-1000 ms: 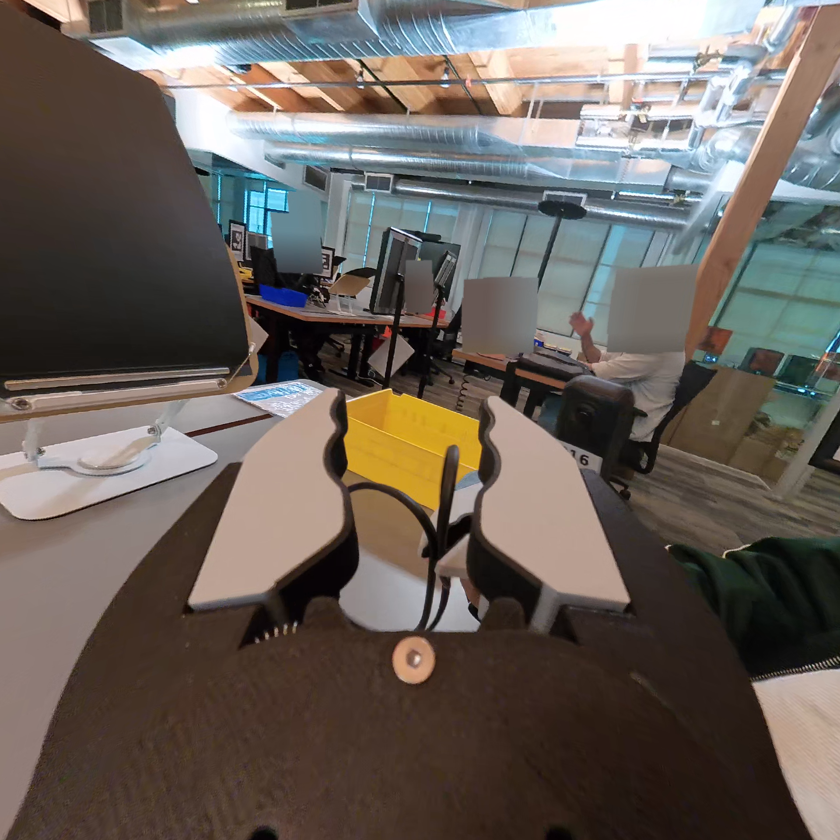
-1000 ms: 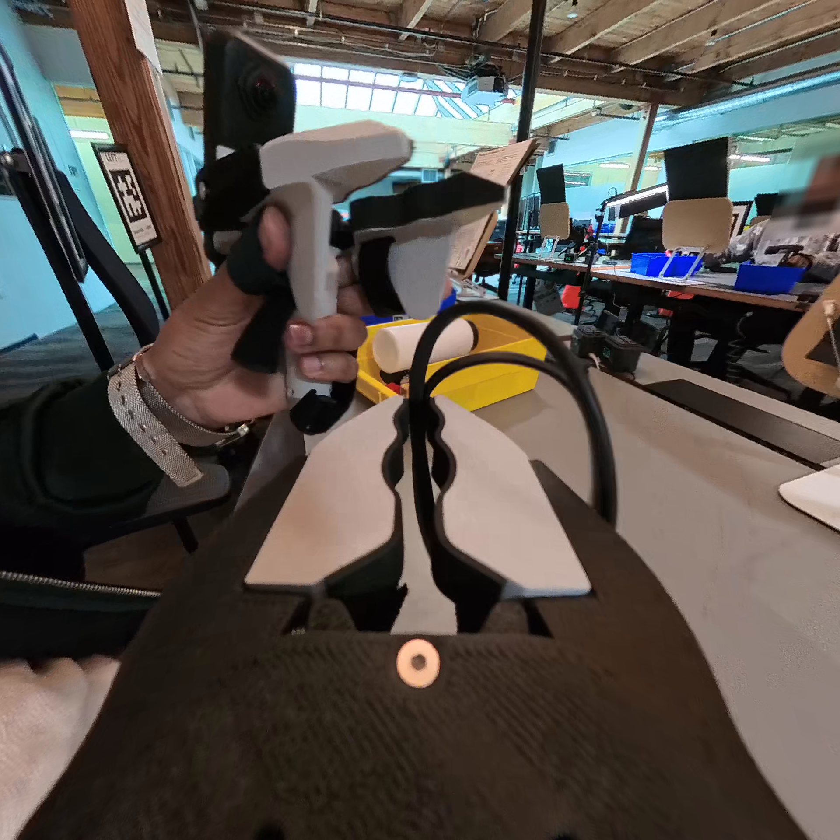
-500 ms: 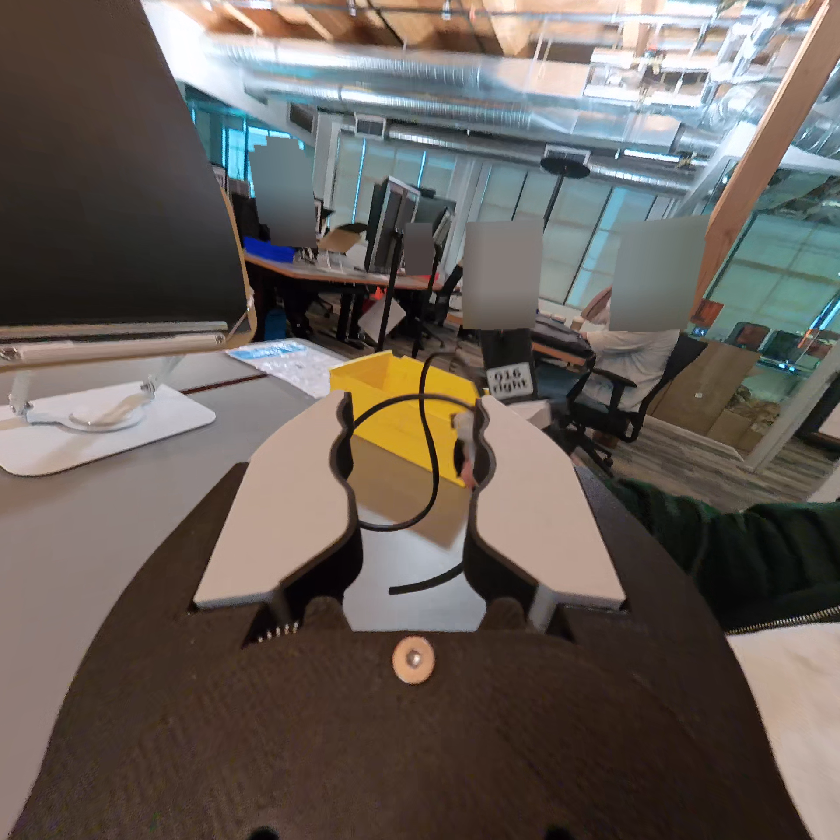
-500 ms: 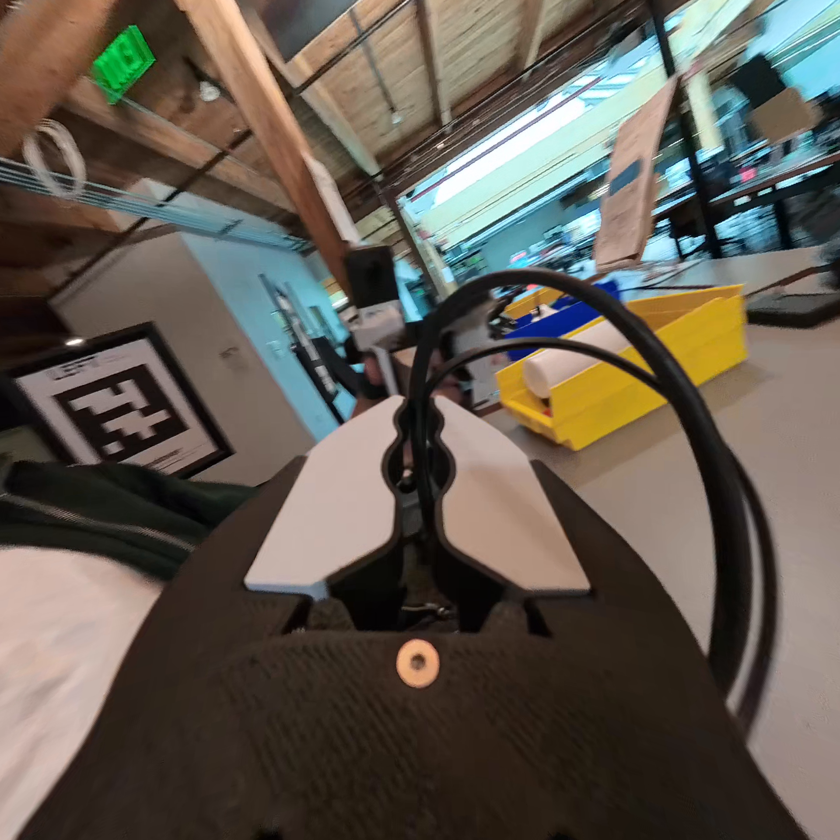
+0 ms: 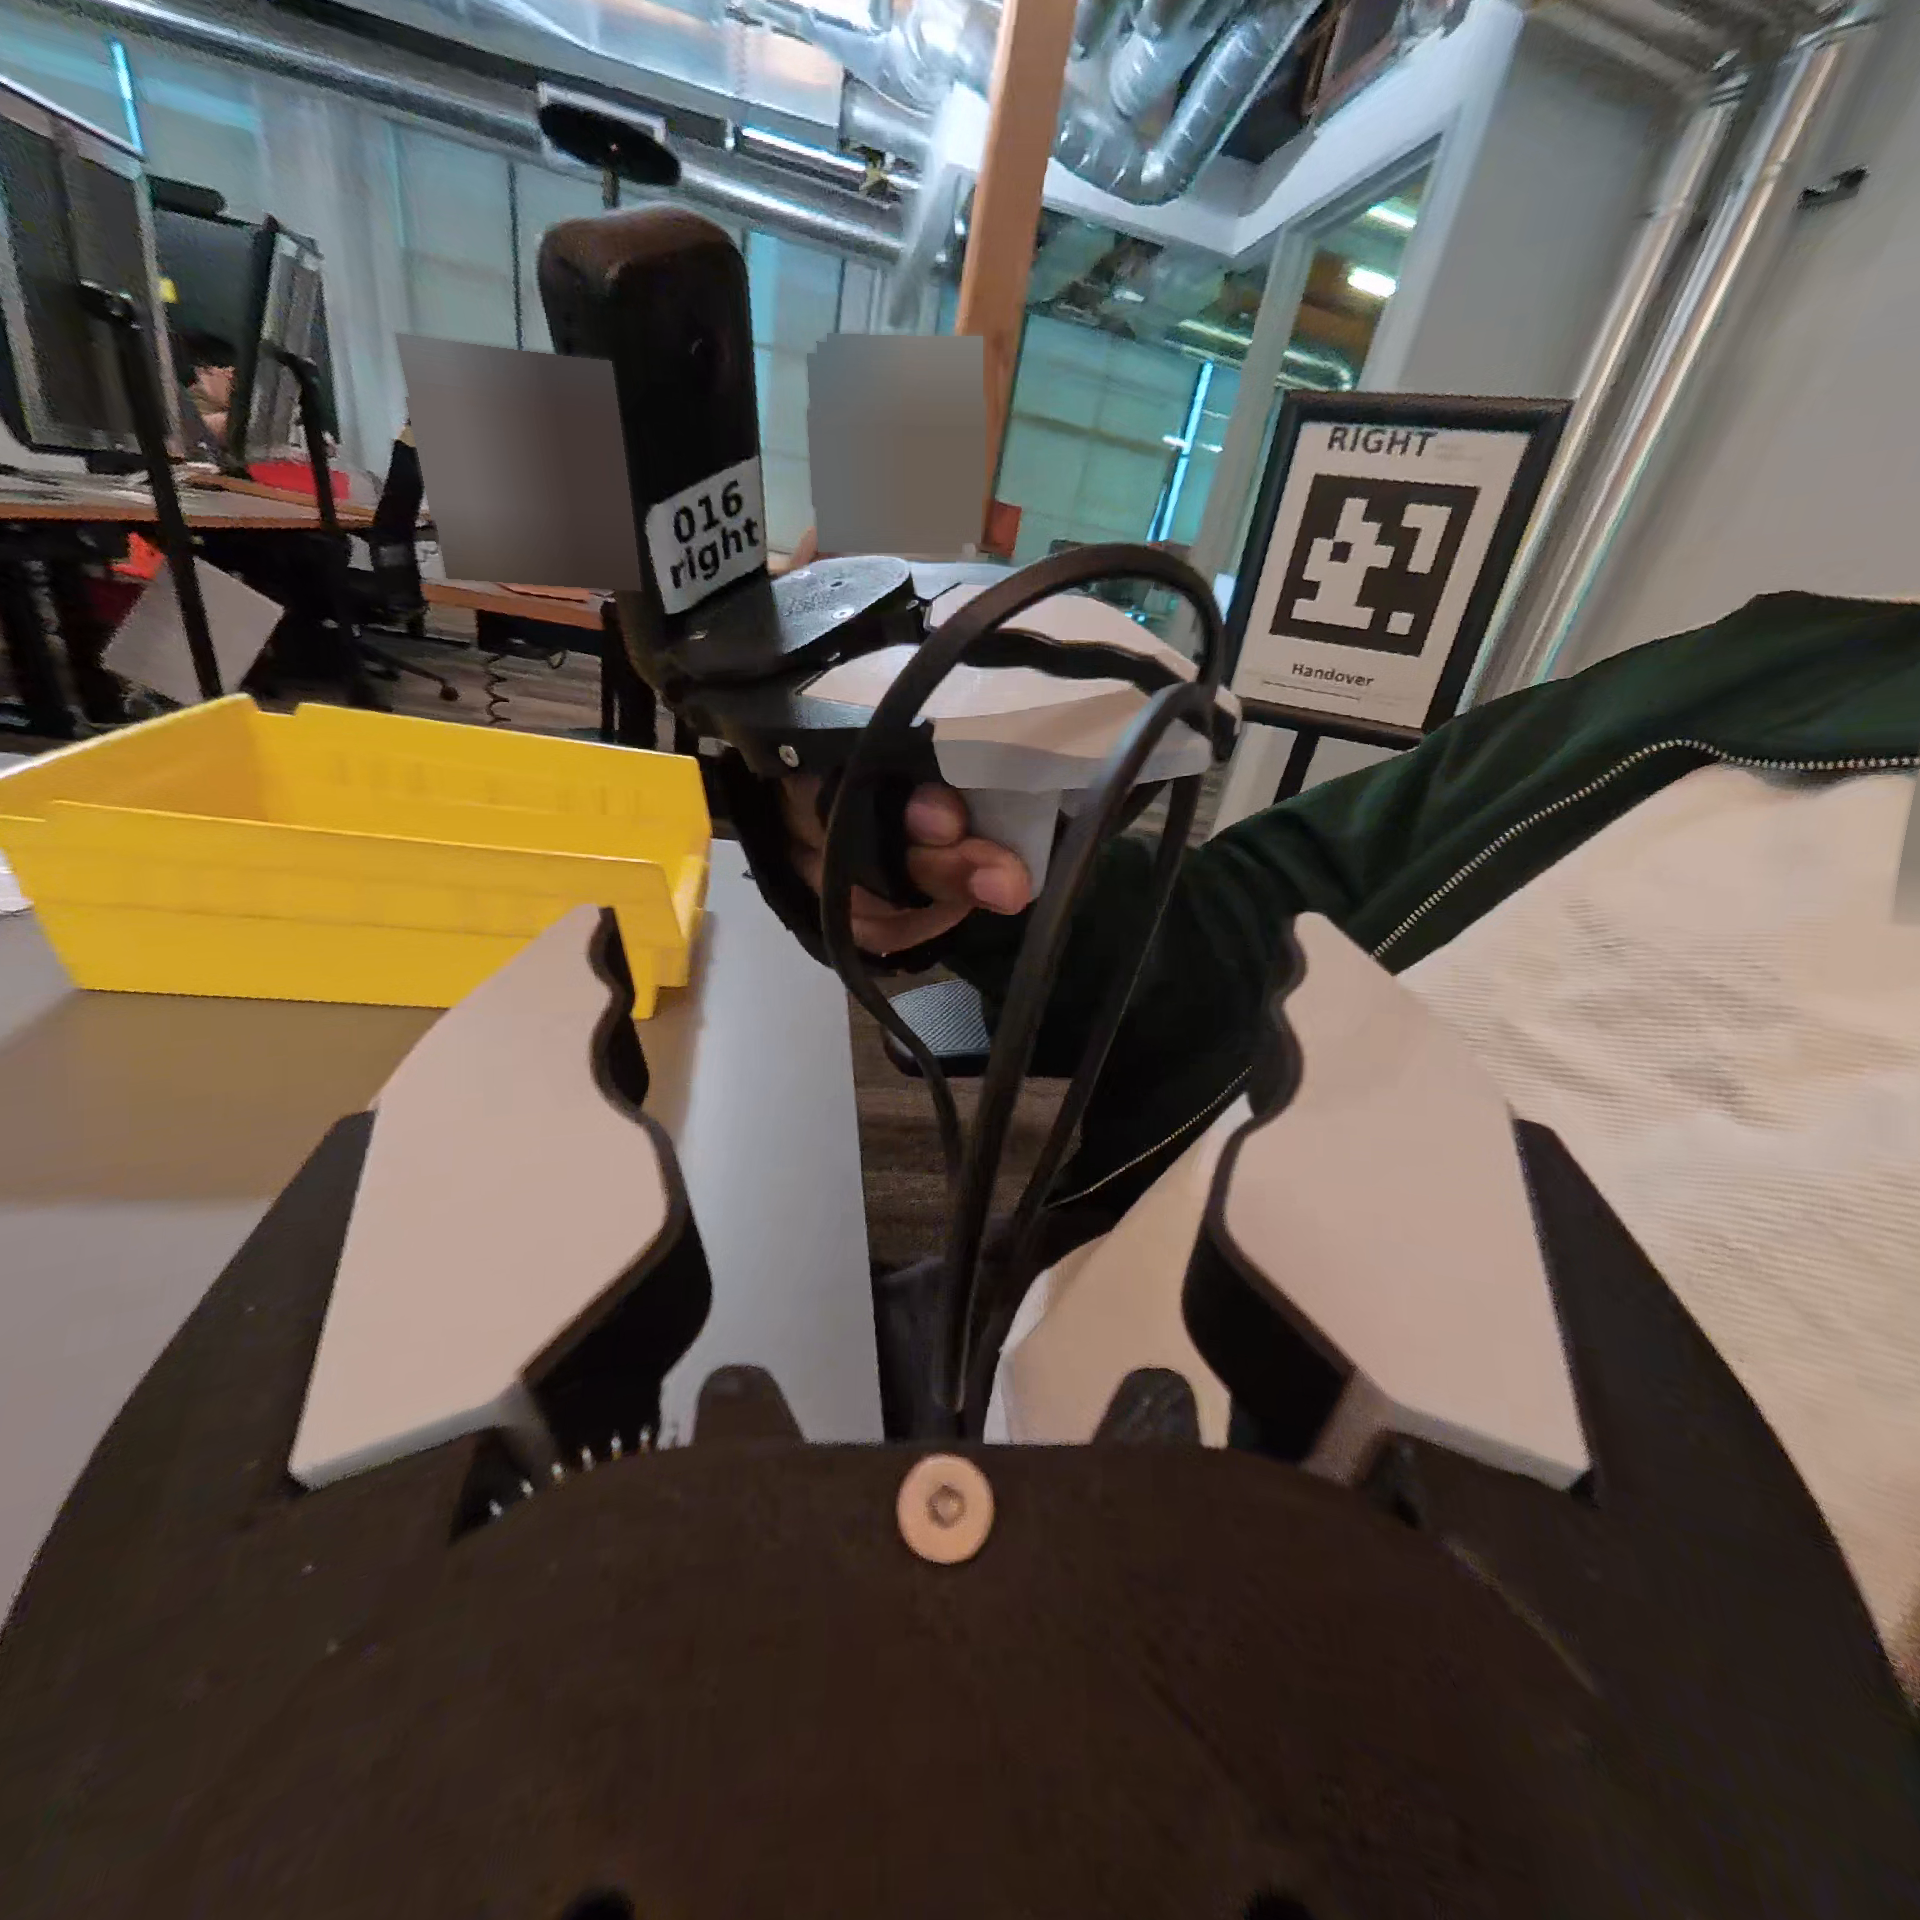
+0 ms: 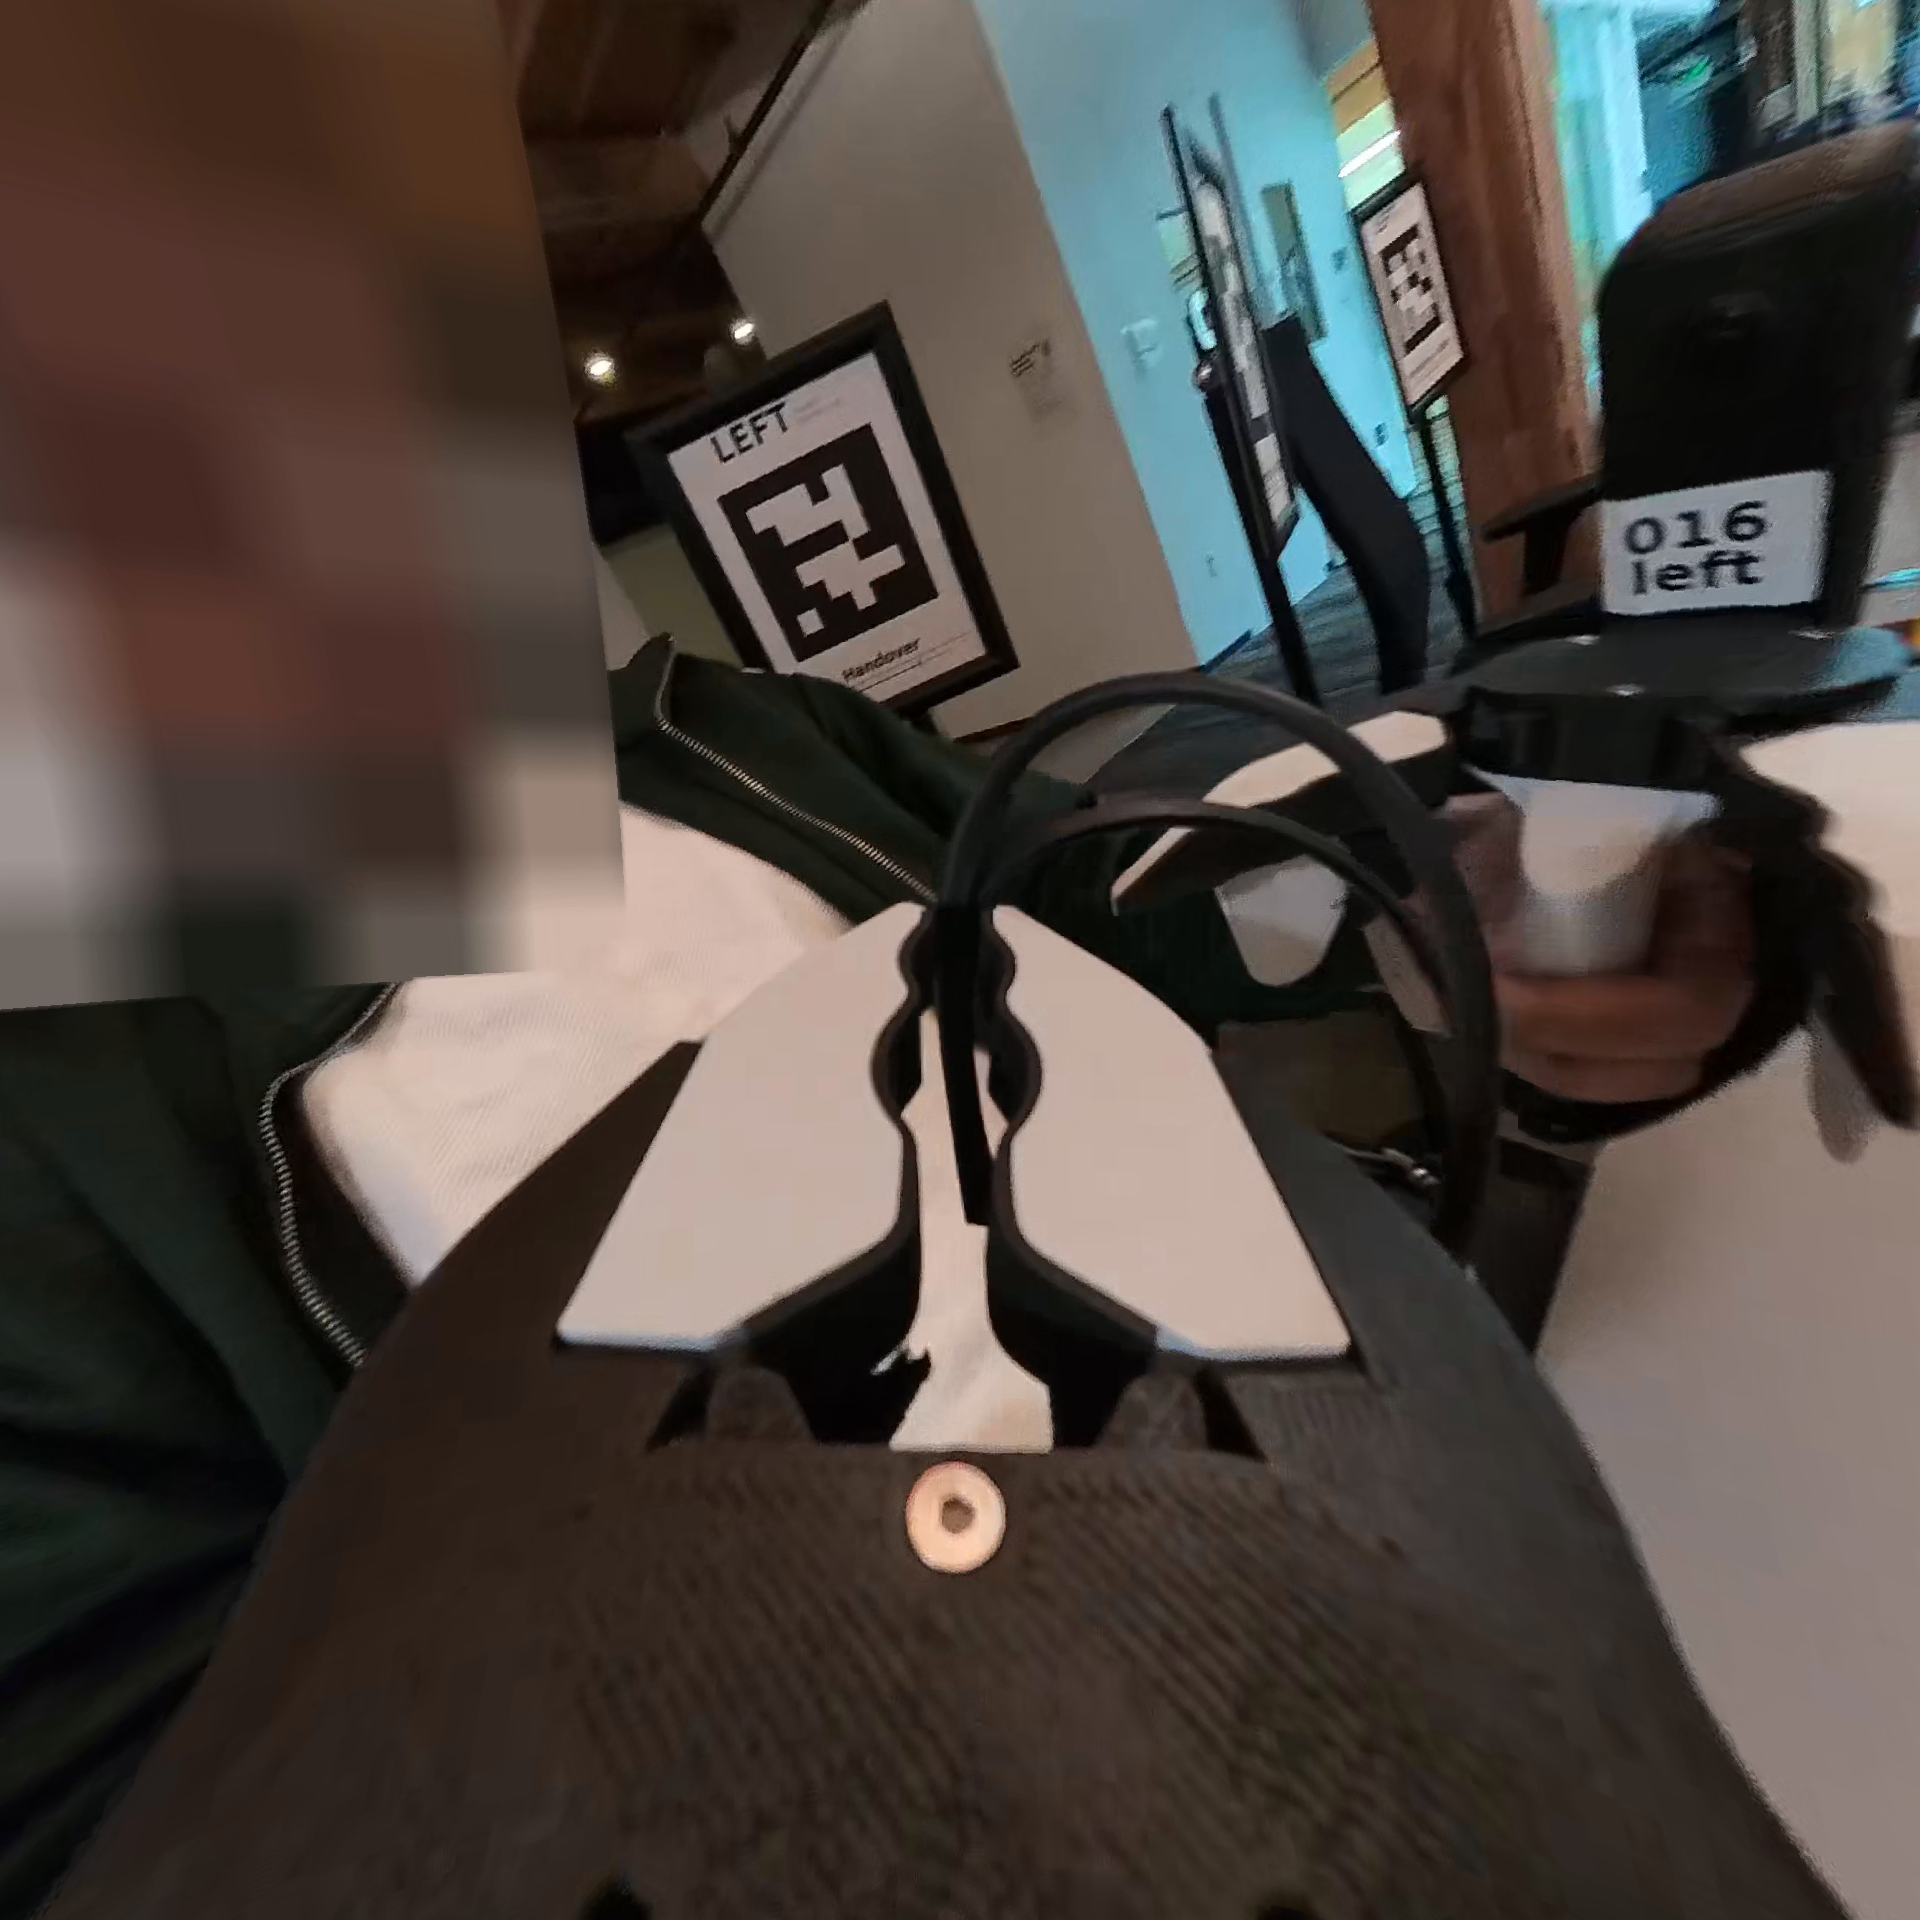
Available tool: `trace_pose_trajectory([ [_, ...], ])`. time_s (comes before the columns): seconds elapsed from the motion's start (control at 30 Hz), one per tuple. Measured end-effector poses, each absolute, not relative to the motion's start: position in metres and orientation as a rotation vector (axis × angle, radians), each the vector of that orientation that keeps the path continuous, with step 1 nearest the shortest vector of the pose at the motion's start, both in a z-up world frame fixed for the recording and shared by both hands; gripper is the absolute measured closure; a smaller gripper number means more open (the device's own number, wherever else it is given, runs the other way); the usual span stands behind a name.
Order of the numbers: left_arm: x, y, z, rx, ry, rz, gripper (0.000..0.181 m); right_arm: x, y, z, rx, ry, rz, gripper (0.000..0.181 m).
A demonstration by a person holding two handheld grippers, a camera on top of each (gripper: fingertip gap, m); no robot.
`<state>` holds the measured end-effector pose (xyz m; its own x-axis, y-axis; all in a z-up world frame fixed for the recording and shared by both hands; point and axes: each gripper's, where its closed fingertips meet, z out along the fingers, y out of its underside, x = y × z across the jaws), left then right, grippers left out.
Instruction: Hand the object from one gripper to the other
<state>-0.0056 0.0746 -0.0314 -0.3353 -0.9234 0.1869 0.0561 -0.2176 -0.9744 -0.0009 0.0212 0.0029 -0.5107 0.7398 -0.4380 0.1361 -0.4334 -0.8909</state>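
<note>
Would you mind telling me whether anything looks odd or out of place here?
Nothing stands out. The right tool is shut on the looped black cable, whose loops hang between the open left tool's fingers, untouched.

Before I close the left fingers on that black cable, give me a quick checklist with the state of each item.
1. Right gripper shut on the black cable: ok, its fingers pinch the strands.
2. Left gripper open wide enough: ok, a broad gap shows between its fingers.
3. Cable inside that gap: ok, the hanging strands run down between the fingers, touching neither.
4. Grippers clear of each other: ok, they are apart in both views.
5. Cable free of the yellow bin: ok, it hangs beside the bin, off the table edge.
6. Loose cable end not snagged below: cannot tell, it drops out of sight.
</note>
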Motion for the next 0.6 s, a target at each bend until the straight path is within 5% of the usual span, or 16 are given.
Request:
trace_pose_trajectory([
  [0.1, 0.004, 0.062, -0.034, -1.068, 1.271, -1.739, 0.057, 0.000, 0.007, 0.002, -1.208, -1.442, 2.047, 0.174],
  [0.33, 0.009, 0.040, -0.034, -0.974, 1.335, -1.794, 0.078, 0.003, -0.006, -0.003, -1.194, -1.526, 2.113, 0.174],
  [0.53, -0.002, 0.023, -0.043, -0.951, 1.506, -1.876, 0.138, 0.012, 0.007, 0.001, -1.183, -1.445, 2.111, 0.174],
  [0.6, -0.004, 0.028, -0.043, -0.959, 1.489, -1.894, 0.144, 0.018, 0.011, 0.004, -1.176, -1.423, 2.099, 0.174],
])
